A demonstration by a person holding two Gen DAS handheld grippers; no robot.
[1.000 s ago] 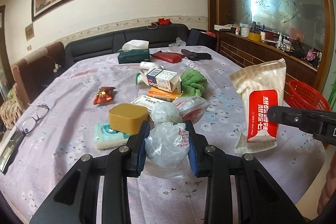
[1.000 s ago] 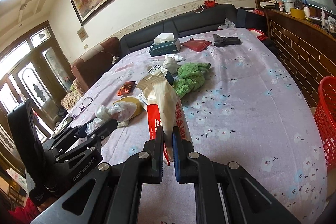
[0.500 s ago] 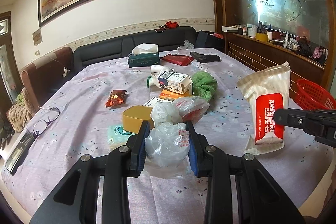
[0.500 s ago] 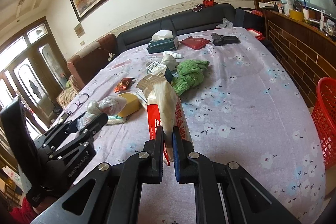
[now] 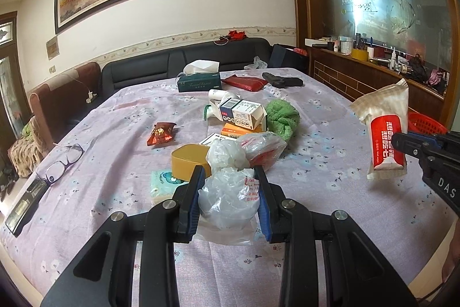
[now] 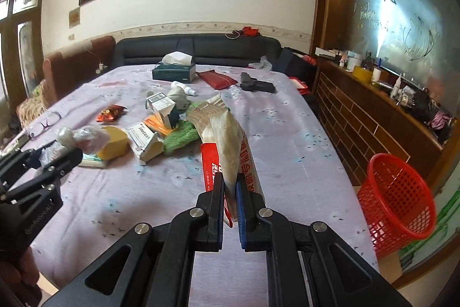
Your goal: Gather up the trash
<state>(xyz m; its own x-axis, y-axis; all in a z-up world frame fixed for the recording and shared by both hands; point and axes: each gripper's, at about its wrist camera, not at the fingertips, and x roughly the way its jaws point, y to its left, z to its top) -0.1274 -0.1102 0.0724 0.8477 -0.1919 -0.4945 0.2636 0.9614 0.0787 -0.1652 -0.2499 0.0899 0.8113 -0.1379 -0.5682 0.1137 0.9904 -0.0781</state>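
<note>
Both hands are full now, so the job is to get this trash to the red basket (image 6: 398, 200) without dropping any. The left gripper (image 5: 228, 197) has its jaws about half open, squeezed on a crumpled clear plastic bag (image 5: 228, 199) held low over the table (image 5: 115, 163). The right gripper (image 6: 229, 199) has its jaws almost closed, pinching the bottom edge of a tall wet wipe pack (image 6: 230, 151) that sticks up toward 12 o'clock. In the right wrist view the basket sits off the table edge at about 3 o'clock, lower than the tabletop. I think the wipe pack should go first, since it is nearest. Swing it toward 3 o'clock, hold it right over the basket mouth, then let go. Keep the squeeze tight on the way, because the pack is held only by its thin end and may flop. The plastic bag is soft and slippery, so don't loosen that grip early. More trash waits at 11 o'clock, like the red snack wrapper (image 5: 160, 133).
</note>
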